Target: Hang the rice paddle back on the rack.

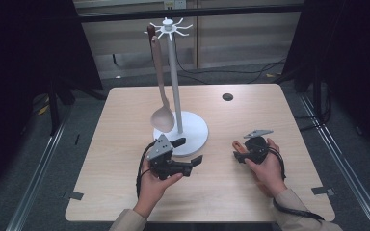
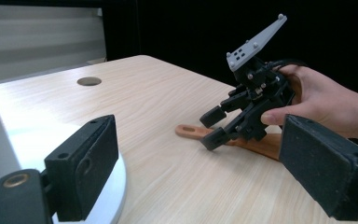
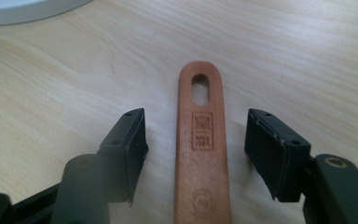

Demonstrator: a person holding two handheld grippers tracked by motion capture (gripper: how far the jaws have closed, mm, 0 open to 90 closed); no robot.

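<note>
Reddish-brown wooden utensil handle [image 3: 201, 149] with slotted end, flat on the table.

The high view looks down over the table [image 1: 125, 144]; both gripper views sit low and close, sharing the wooden handle [image 3: 200, 140].

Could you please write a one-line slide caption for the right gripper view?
Right gripper with open jaws straddling a wooden utensil handle lying flat on the table.

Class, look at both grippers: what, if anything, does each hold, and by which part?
Nothing is held. The right gripper stands open astride the wooden handle without touching; the left gripper is open too.
</note>
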